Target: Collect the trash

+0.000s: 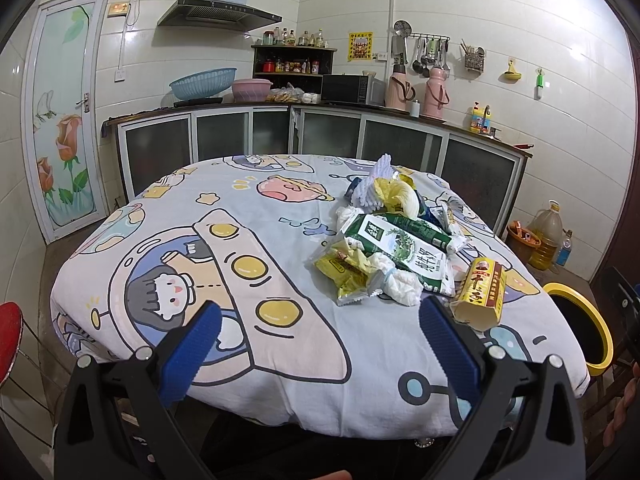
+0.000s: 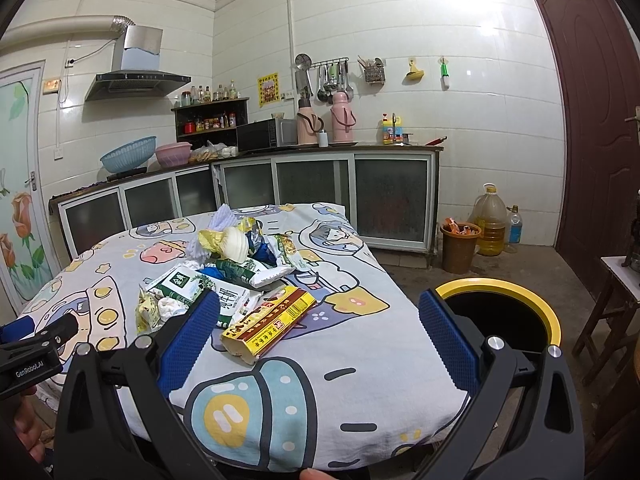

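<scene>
In the left wrist view our left gripper hangs with its jaws spread wide and nothing between them, above the near part of the cartoon-print tablecloth. The trash pile lies ahead and to the right of it, and the yellow-and-red carton sits just beside the right finger, its open end toward us. The yellow-rimmed bin stands beyond the table's right edge, well apart from this gripper.

In the right wrist view our right gripper is likewise wide and empty. The carton lies just ahead, a little left of the midline and close to the left finger; its long axis runs diagonally, from the near-left open end toward the far right (roughly along our line of reach rather than across it). The bin shows right behind the right finger, off the table's right side.

We judge the right hand the better placed: the carton is within its spread, and the bin is on its side. Closing across the carton's narrow width would probably need a slight turn of the wrist.
</scene>
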`<state>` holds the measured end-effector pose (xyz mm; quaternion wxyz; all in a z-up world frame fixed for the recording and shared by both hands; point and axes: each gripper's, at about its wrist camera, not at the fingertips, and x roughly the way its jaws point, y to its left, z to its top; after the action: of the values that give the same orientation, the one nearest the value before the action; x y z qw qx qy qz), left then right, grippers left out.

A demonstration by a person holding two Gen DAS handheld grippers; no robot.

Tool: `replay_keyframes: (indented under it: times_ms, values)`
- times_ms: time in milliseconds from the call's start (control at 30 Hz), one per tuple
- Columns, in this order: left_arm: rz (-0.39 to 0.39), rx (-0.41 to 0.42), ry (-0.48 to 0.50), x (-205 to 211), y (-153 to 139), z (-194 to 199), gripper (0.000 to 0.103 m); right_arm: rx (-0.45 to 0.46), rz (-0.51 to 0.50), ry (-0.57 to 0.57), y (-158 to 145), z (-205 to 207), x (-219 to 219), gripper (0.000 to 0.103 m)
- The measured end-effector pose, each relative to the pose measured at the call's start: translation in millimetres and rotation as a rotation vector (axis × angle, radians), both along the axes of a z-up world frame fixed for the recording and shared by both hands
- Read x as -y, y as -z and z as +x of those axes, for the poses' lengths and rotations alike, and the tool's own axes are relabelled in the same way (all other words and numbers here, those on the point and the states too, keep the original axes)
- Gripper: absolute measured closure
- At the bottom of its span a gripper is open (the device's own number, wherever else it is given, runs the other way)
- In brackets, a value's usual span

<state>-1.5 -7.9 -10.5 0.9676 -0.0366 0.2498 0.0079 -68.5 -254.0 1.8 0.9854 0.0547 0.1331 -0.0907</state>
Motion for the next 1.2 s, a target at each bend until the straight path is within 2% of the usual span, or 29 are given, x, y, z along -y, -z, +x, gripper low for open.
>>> replay_keyframes:
  times_ms: [1000,1100,1200]
  values:
    - [0.001,-0.025,-0.006,-4,1,3,0.008,-0.007,0.016,0.017,0,4,8,0.007]
    - [-0.021,-0.038,-0.007,-9,5,3,0.008,-0.012,0.036,-0.002,-2,9,18,0.007]
    - [-0.075,-0.051,0.040,-14,11,4,0.008,-0.030,0.061,-0.065,-5,21,29,0.007]
